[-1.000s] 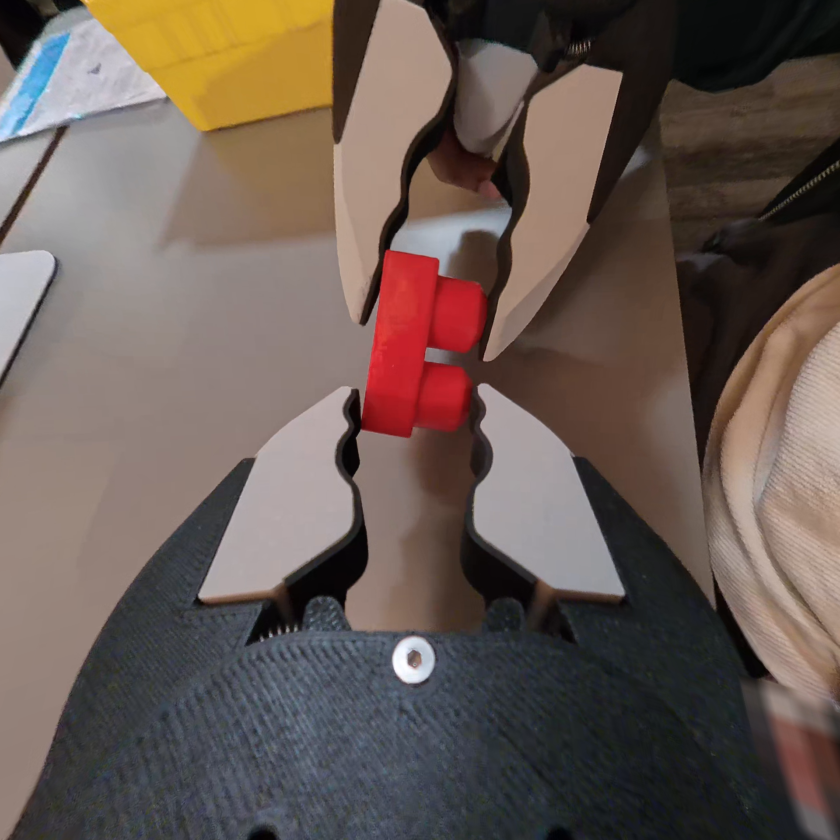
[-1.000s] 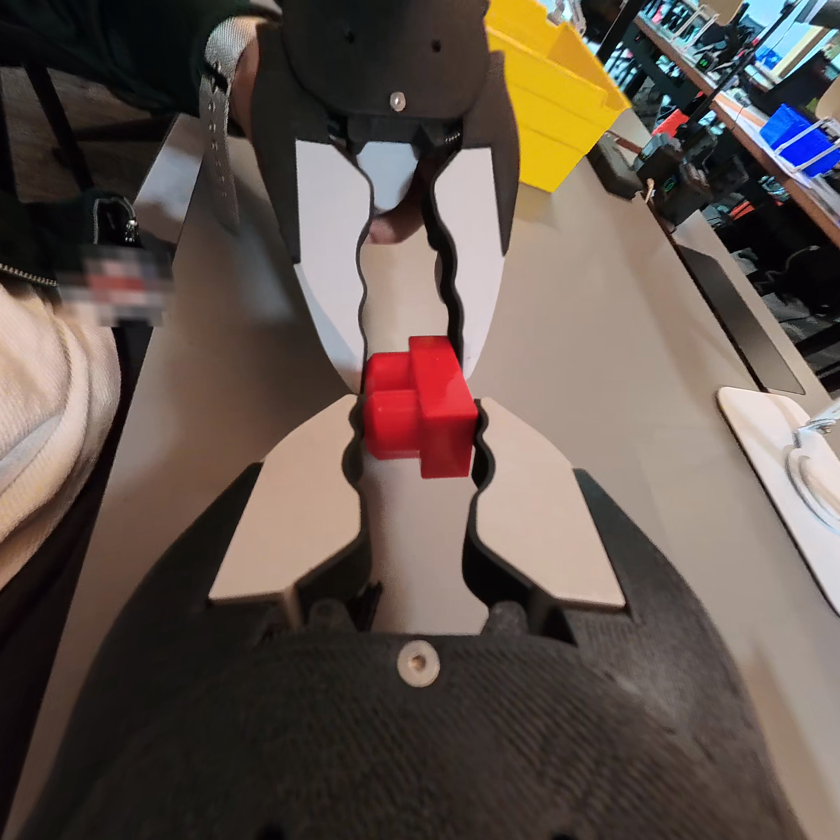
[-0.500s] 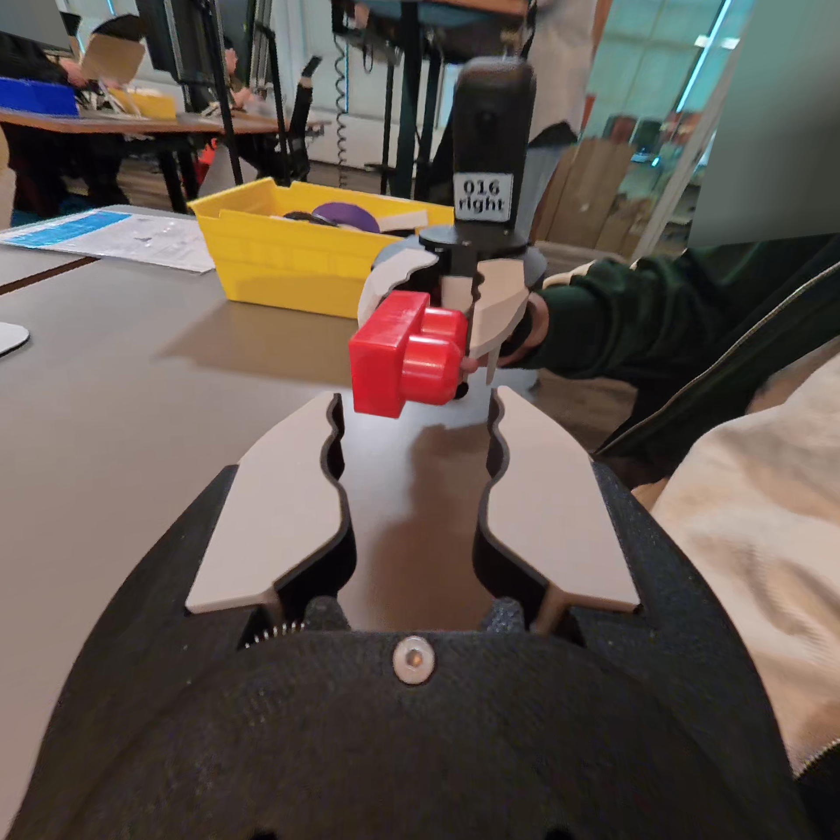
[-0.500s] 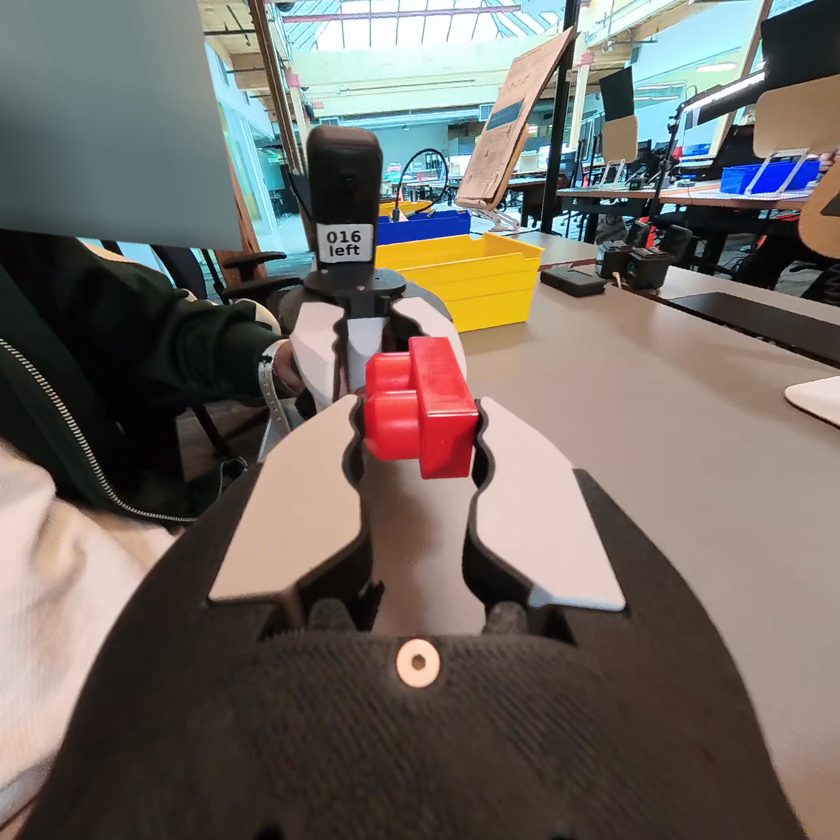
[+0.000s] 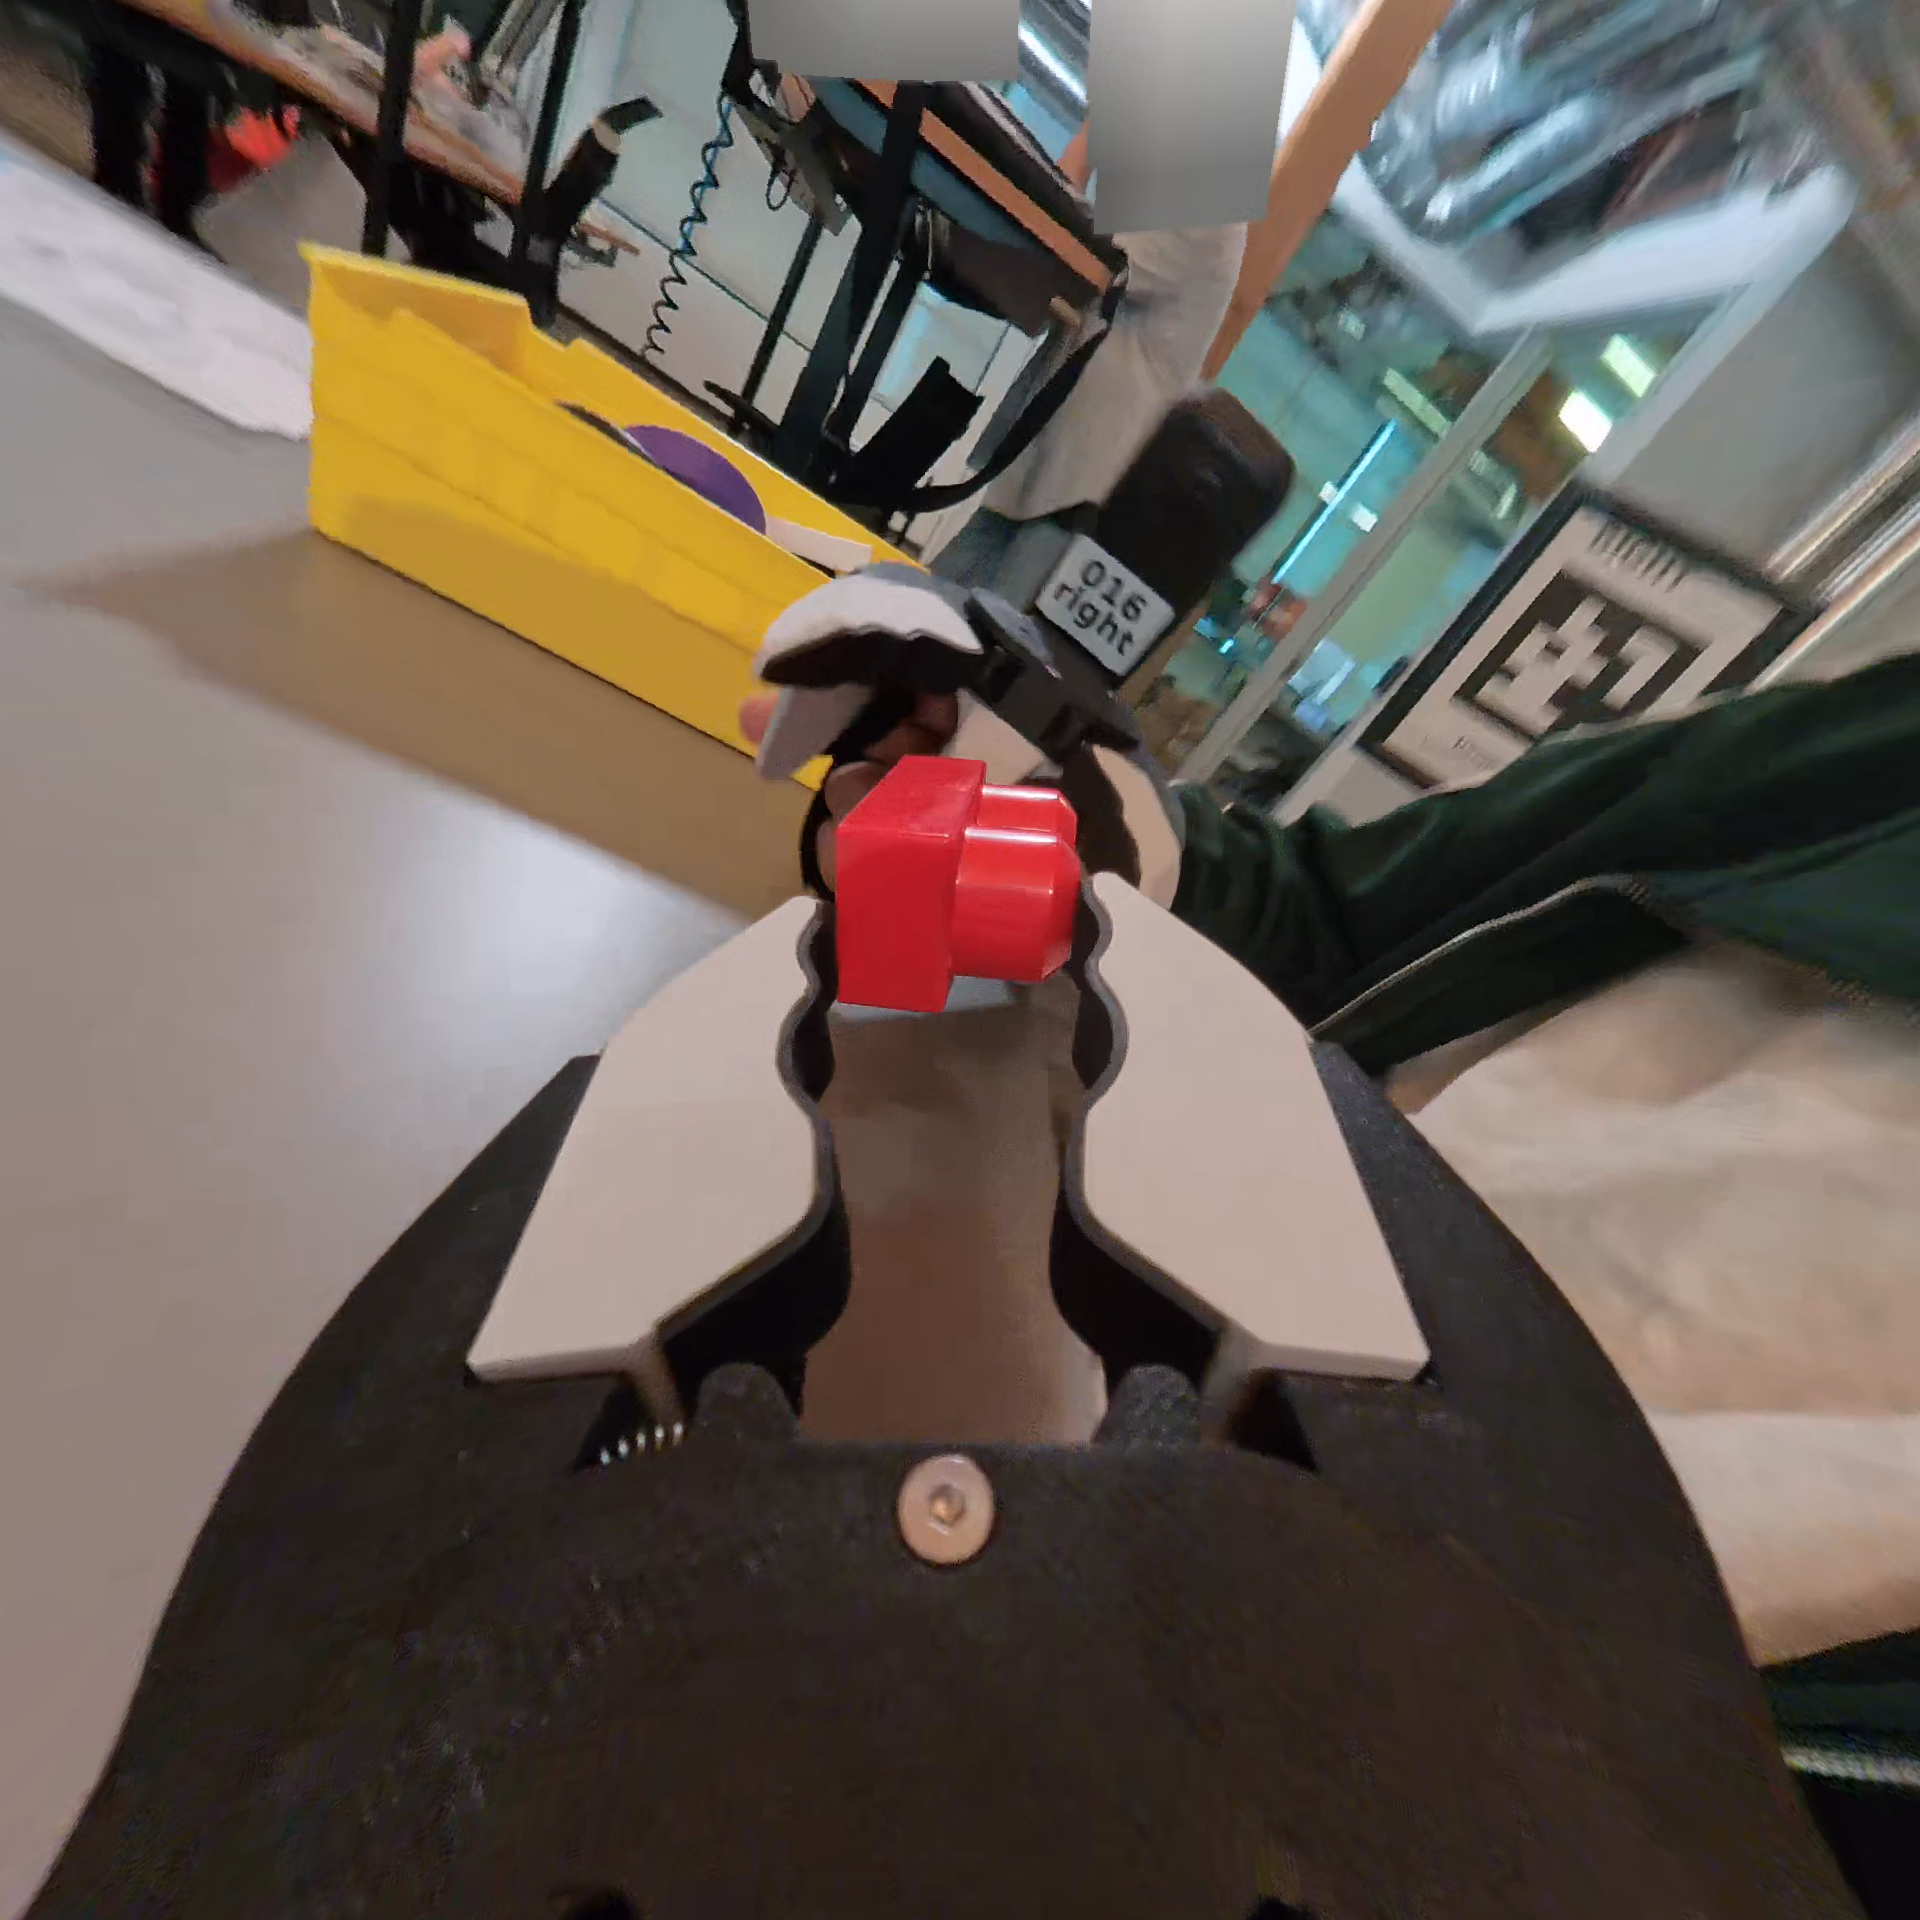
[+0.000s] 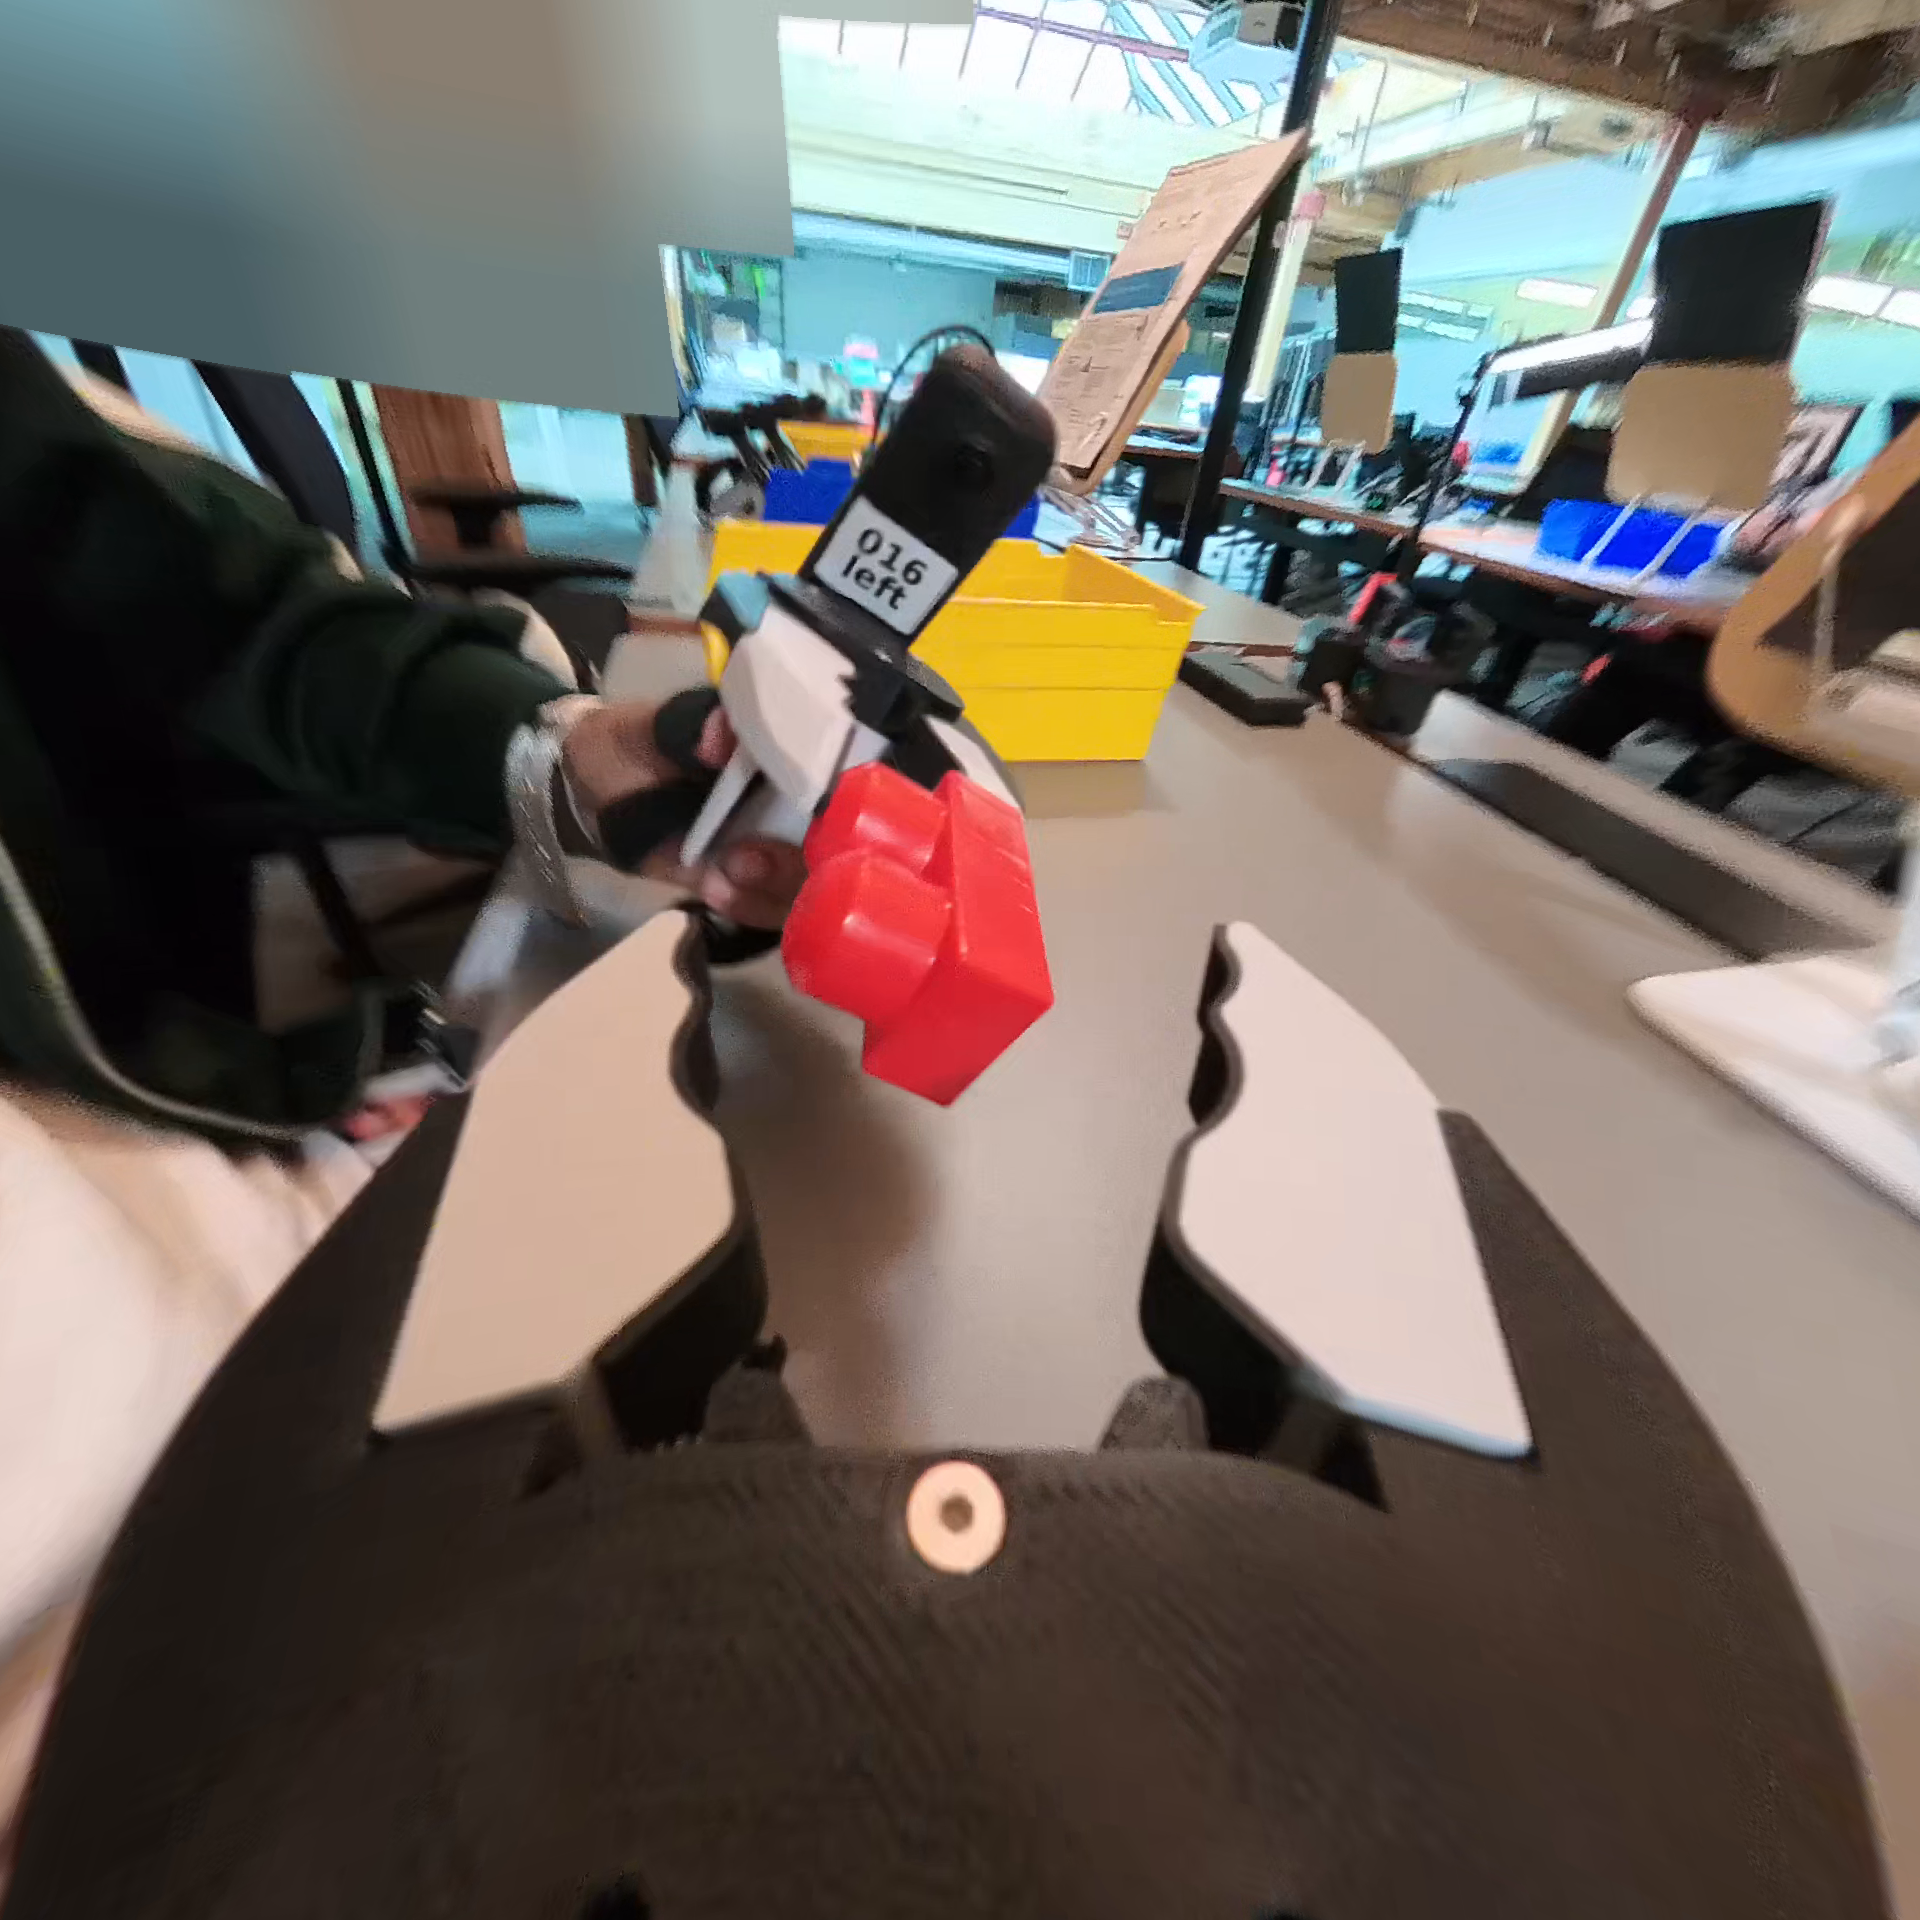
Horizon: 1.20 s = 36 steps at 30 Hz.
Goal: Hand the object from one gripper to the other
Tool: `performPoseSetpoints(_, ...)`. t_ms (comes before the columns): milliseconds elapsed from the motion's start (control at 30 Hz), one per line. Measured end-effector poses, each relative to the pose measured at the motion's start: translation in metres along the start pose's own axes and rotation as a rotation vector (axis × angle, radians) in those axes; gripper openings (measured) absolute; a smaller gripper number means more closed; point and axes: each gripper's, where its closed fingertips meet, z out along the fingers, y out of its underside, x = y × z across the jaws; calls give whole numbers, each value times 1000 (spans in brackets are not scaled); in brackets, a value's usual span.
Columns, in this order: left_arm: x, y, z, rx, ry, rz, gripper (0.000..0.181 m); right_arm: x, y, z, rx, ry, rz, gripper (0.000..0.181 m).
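Observation:
A red two-stud block (image 5: 951, 883) sits between the fingertips of my left gripper (image 5: 951, 920), which is shut on it above the grey table (image 5: 260, 831). In the right wrist view the same block (image 6: 925, 935) hangs tilted at the tip of the far left gripper (image 6: 894, 790). My right gripper (image 6: 956, 935) is wide open. Its fingers (image 6: 582, 1143) stand on either side of the block without touching it. In the left wrist view the right gripper (image 5: 935, 727) shows just behind the block with its jaws apart.
A yellow bin (image 5: 520, 488) stands on the table beyond the grippers and also shows in the right wrist view (image 6: 1070, 665). A white pad (image 6: 1787, 1029) lies at the right edge. A person's dark green sleeve (image 5: 1558, 831) reaches in from the right.
The block has passed from the right gripper to the left. The left jaws closed on it, the right jaws opened wide and drew back a little. Both grippers tilted.

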Motion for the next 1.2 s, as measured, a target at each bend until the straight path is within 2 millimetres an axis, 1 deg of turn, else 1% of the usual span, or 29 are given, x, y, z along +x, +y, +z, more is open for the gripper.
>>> performPoseSetpoints(33,-1,0,-1,9,20,-80,45,0,0,-1,-20,16,-91,94)
performPoseSetpoints(67,-1,0,-2,16,52,-163,45,0,1,-3,-43,33,-181,94)
performPoseSetpoints(133,1,0,-2,30,126,-313,45,-6,3,-3,-80,37,-329,84)
performPoseSetpoints(200,3,3,0,22,180,-421,45,-12,9,-1,-119,25,-408,77)
performPoseSetpoints(233,2,5,2,19,185,-447,45,-13,11,1,-134,26,-428,76)
performPoseSetpoints(300,2,7,3,17,187,-466,45,-15,13,3,-156,27,-458,66)
performPoseSetpoints(367,3,6,4,24,190,-472,45,-15,13,2,-170,35,-477,49)
performPoseSetpoints(500,4,6,4,28,197,-480,45,-13,13,1,-180,47,-477,36)
performPoseSetpoints(633,5,1,3,72,225,-462,45,-12,8,2,-171,64,-459,36)
performPoseSetpoints(667,5,-1,3,95,225,-439,45,-11,6,1,-161,68,-441,36)
performPoseSetpoints(700,4,-4,2,117,214,-404,52,-11,3,1,-143,66,-401,36)
performPoseSetpoints(733,3,-6,2,132,196,-360,65,-10,0,-1,-118,57,-339,36)
performPoseSetpoints(767,1,-7,2,144,178,-316,75,-8,-3,-2,-92,48,-256,36)
performPoseSetpoints(800,1,-9,2,154,165,-272,81,-7,-7,-4,-63,26,-157,36)
performPoseSetpoints(833,2,-10,2,162,161,-225,81,-7,-10,-6,-35,-7,-41,36)
performPoseSetpoints(900,4,-9,2,147,135,-116,81,-6,-15,-7,19,-67,191,36)
performPoseSetpoints(967,7,-7,3,124,101,18,78,-7,-18,-8,59,-112,308,36)
performPoseSetpoints(1100,17,-4,6,84,53,223,66,-14,-15,-3,50,-169,380,36)
performPoseSetpoints(1200,19,-1,8,59,32,277,49,-20,-16,0,61,-207,436,36)
